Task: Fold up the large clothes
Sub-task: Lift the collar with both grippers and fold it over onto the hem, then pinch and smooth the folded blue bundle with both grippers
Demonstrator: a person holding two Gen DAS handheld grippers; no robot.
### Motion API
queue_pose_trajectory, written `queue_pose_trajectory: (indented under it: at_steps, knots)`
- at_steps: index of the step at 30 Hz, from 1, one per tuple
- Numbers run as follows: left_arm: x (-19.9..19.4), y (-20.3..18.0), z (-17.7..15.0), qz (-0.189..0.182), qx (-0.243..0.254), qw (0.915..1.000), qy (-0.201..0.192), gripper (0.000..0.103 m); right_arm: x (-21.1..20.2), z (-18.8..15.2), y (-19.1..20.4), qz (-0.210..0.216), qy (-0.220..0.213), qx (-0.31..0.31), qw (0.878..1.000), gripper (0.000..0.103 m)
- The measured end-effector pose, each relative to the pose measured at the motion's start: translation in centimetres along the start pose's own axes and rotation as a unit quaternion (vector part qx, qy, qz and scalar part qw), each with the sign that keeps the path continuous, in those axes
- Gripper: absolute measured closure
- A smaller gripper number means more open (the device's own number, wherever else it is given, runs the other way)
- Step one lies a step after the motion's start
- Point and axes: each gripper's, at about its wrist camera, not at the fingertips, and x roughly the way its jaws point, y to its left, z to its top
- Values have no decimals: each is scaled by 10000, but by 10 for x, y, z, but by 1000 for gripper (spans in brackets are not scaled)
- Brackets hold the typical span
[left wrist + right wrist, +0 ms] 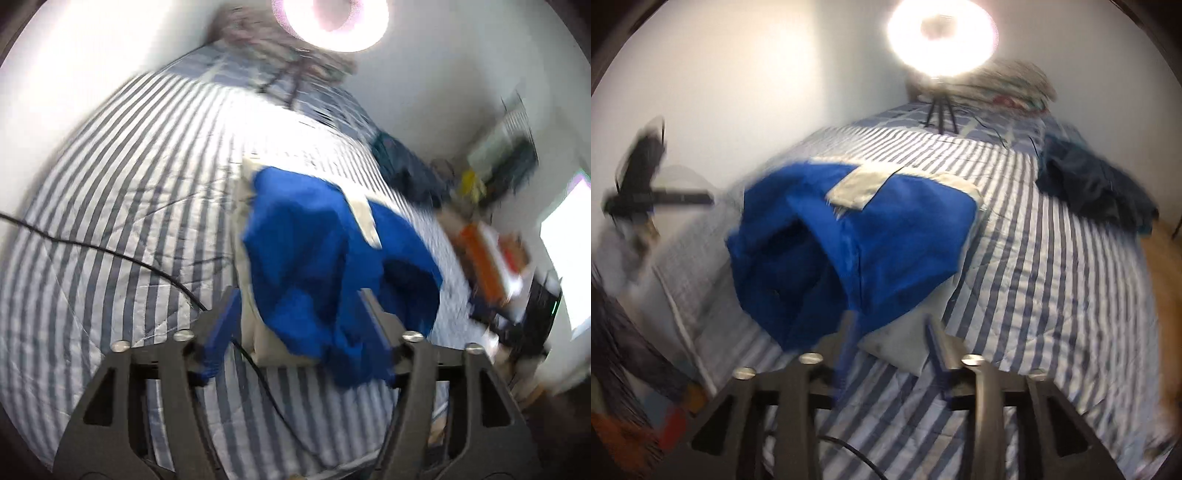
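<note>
A large blue and cream garment (pixel 314 251) lies bunched on the striped bedcover (pixel 122 206); it also shows in the right wrist view (pixel 871 236) on the bedcover (pixel 1052 280). My left gripper (pixel 299 314) is open and empty, its blue-padded fingers either side of the garment's near edge. My right gripper (pixel 890 332) is open and empty, just short of the garment's cream near corner. Both views are motion-blurred.
A ring light on a tripod (pixel 940 110) stands at the bed's far end by pillows (pixel 1004 85). A dark garment (pixel 1097 188) lies at the bed's right edge. A black cable (pixel 110 254) crosses the bedcover. Cluttered furniture (pixel 495 229) stands beside the bed.
</note>
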Motion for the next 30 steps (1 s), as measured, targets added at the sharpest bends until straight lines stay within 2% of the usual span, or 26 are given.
queue_pose_trajectory:
  at_steps: [2,5,9,13,14,15,16,17,18,20,23,25,27,30]
  knots:
    - [13,23,12,-222,-693,9973,140,35,6,3,-20,372,-62,706,9968,40]
    - [29,45,18,-466,-1439,9882,237,35,26,2,-42,762,-50,1571,9846,39]
    - [49,57,25,-614,-1904,9791,372,35,60,3,-51,1000,182,2101,9724,39]
    - [65,53,32,-710,-1894,9784,416,39,90,4,-51,1148,408,2229,9672,46]
    - [70,52,33,-755,-1856,9788,430,48,95,3,-51,1201,462,2273,9653,55]
    - [76,51,33,-769,-1804,9793,494,63,101,3,-51,1225,519,2314,9637,65]
    - [82,50,31,-710,-1794,9794,590,88,104,3,-50,1209,506,2338,9634,68]
    - [88,49,28,-699,-1828,9784,673,96,105,3,-51,1206,475,2351,9633,75]
    - [90,47,26,-700,-1853,9779,672,100,105,4,-51,1238,442,2369,9626,89]
    - [85,37,23,-658,-1731,9810,572,101,98,9,-49,1301,360,2315,9634,103]
    - [68,18,18,-690,-1425,9861,498,103,76,19,-39,1295,248,2015,9706,103]
    - [65,13,12,-397,-1139,9915,494,103,67,20,-37,1435,187,1966,9697,103]
    - [77,19,2,-26,-1022,9923,693,103,75,14,-41,1260,334,1951,9721,103]
    - [90,27,-9,64,-1058,9907,856,102,96,-1,-44,945,659,1998,9730,103]
